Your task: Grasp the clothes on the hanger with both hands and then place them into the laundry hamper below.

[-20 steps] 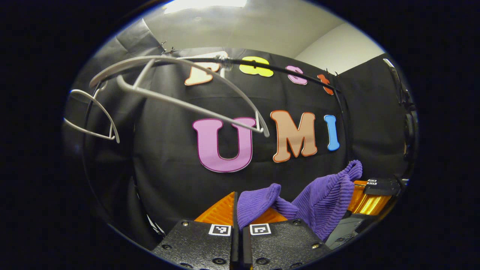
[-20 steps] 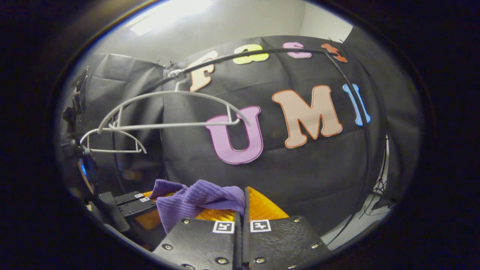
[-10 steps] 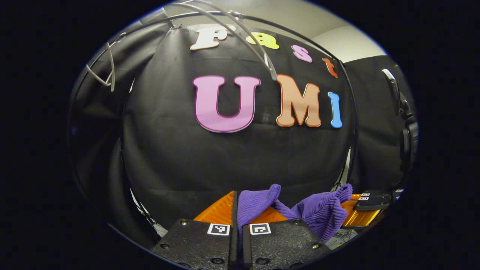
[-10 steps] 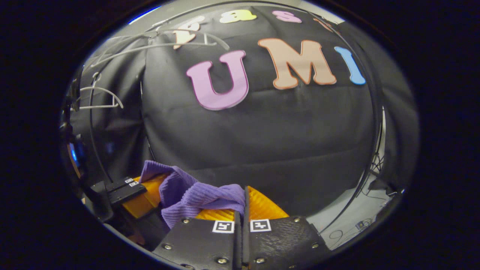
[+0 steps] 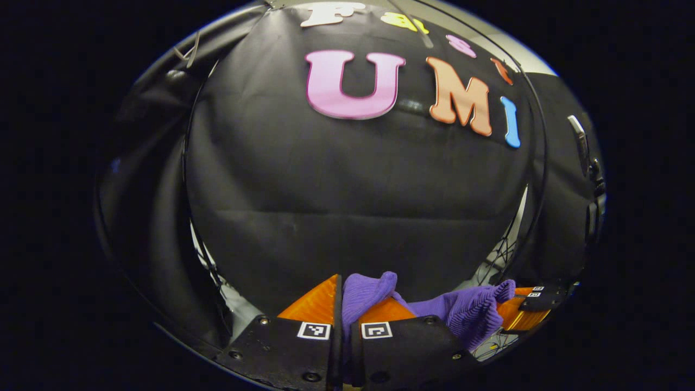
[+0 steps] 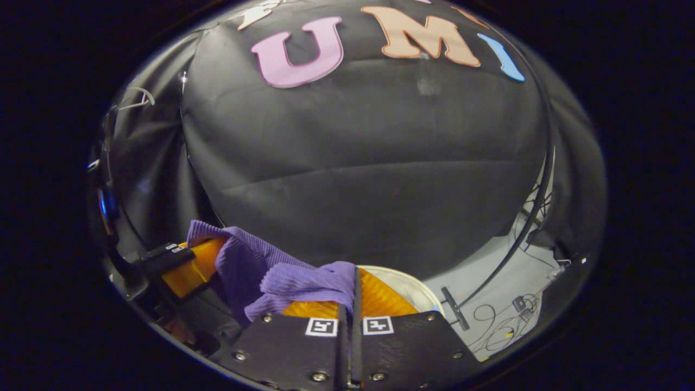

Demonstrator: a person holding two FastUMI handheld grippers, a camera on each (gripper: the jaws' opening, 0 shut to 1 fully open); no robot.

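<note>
A purple ribbed garment (image 5: pixel 467 312) hangs stretched between my two grippers. In the left gripper view my left gripper (image 5: pixel 343 293) is shut on one bunched end of it, and the right gripper (image 5: pixel 513 312) holds the other end at the lower right. In the right gripper view my right gripper (image 6: pixel 353 288) is shut on the garment (image 6: pixel 255 266), with the left gripper (image 6: pixel 190 260) gripping it at the lower left. A pale round hamper rim (image 6: pixel 415 285) shows just below and beyond my right fingers. Bare white hangers (image 5: pixel 184 51) sit at the very top.
A black clothes-rack pole (image 6: pixel 535 206) curves down the right side in front of the black cloth wall. Grey floor with loose cables (image 6: pixel 505 320) lies at the lower right. Another bare hanger (image 6: pixel 136 100) is at the upper left.
Both grippers have dropped lower with the garment still held. The hangers and rail have slid up to the top edge of both views, and the hamper rim and floor have come into sight.
</note>
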